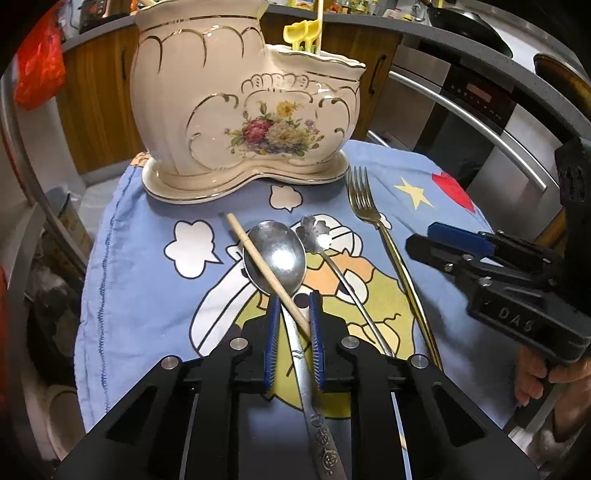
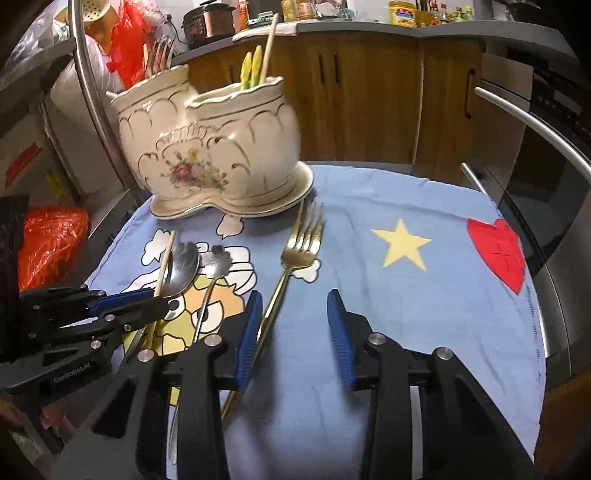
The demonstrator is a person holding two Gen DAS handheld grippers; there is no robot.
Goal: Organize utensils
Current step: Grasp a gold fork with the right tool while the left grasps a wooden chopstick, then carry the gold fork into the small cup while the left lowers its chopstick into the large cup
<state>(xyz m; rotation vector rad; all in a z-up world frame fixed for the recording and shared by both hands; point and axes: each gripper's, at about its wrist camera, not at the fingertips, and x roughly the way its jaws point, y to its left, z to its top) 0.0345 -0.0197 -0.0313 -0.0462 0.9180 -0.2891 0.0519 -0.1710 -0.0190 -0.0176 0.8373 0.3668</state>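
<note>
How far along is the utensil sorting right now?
Done: yellow utensils and a chopstick stand in the ceramic holder. In hand: the left tool brackets the big spoon handle and the crossing chopstick. The right tool is open beside the gold fork. Left: the flower-tipped spoon on the cloth.

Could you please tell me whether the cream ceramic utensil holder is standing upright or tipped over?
Upright: the cream floral ceramic utensil holder sits flat on its matching saucer, openings upward.
</note>
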